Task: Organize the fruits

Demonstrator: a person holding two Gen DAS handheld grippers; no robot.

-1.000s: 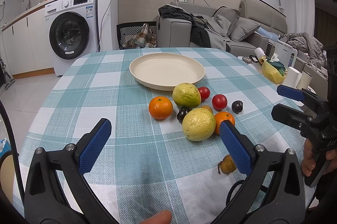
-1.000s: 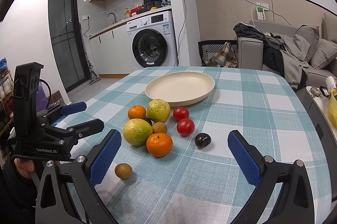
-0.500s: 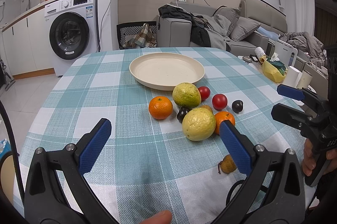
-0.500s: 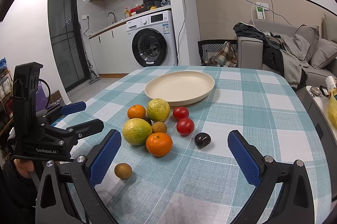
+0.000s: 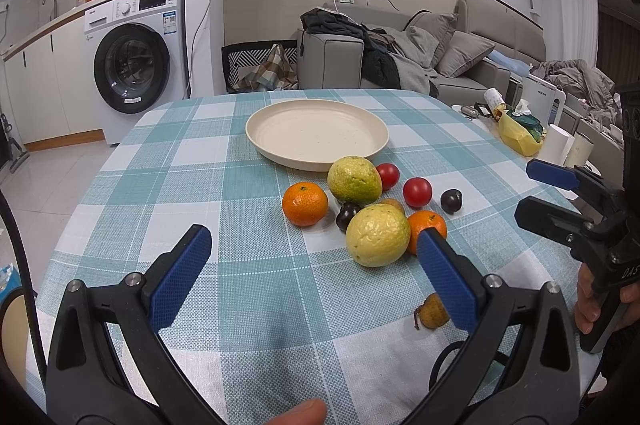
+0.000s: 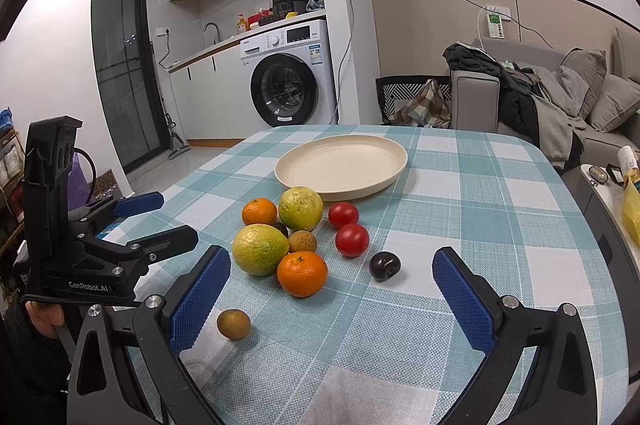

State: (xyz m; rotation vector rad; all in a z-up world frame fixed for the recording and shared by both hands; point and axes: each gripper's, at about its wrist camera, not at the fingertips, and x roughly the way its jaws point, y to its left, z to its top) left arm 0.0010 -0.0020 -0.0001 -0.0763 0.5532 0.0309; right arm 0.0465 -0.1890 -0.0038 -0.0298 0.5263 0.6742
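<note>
A cream plate (image 5: 316,135) (image 6: 342,165) stands empty on the checked tablecloth. In front of it lies a cluster of fruit: two yellow-green citrus (image 5: 377,235) (image 5: 354,180), two oranges (image 5: 305,204) (image 6: 302,273), two red tomatoes (image 5: 417,191) (image 6: 351,240), dark plums (image 6: 384,265) (image 5: 347,216) and a small brown fruit (image 6: 233,323) lying apart, nearer me. My left gripper (image 5: 314,255) is open and empty, just short of the cluster. My right gripper (image 6: 332,275) is open and empty, near the orange and plum. Each gripper shows in the other's view (image 6: 154,221) (image 5: 548,195).
The round table's edge (image 5: 96,181) drops off to the left. A side table with a yellow bag (image 5: 518,135) and white cups stands to the right. A washing machine (image 5: 134,59) and a sofa (image 5: 400,57) stand beyond the table.
</note>
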